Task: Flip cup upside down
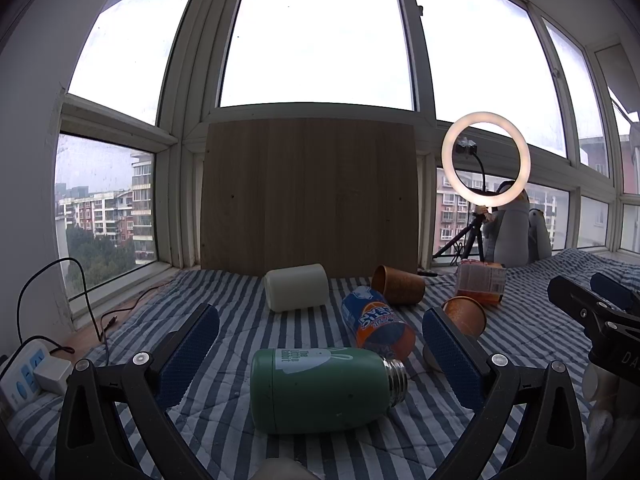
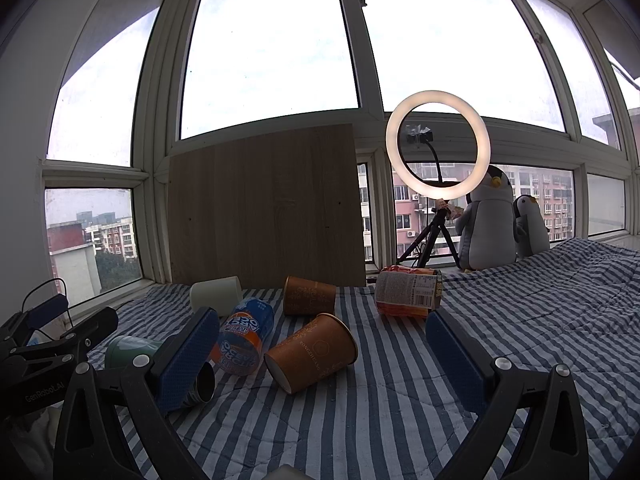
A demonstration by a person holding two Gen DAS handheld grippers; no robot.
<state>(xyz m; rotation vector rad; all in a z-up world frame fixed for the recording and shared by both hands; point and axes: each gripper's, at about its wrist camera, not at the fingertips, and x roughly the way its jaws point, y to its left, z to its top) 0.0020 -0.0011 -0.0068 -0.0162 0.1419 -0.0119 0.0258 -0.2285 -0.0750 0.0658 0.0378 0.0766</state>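
Note:
Several cups lie on their sides on a blue-and-white striped quilt (image 2: 400,400). A green flask (image 1: 320,388) lies between the open fingers of my left gripper (image 1: 320,356), untouched. A brown paper cup (image 2: 312,352) lies on its side ahead of my open right gripper (image 2: 320,356), apart from both fingers. A second brown cup (image 2: 308,296), a white cup (image 2: 216,292), an orange-and-blue cup (image 2: 244,336) and an instant-noodle cup (image 2: 408,292) lie farther back. The right gripper shows at the right edge of the left wrist view (image 1: 600,320).
A wooden board (image 2: 264,204) leans against the window behind the cups. A lit ring light on a tripod (image 2: 438,148) and two plush penguins (image 2: 488,220) stand at the back right. A power strip with cables (image 1: 28,368) lies at the left.

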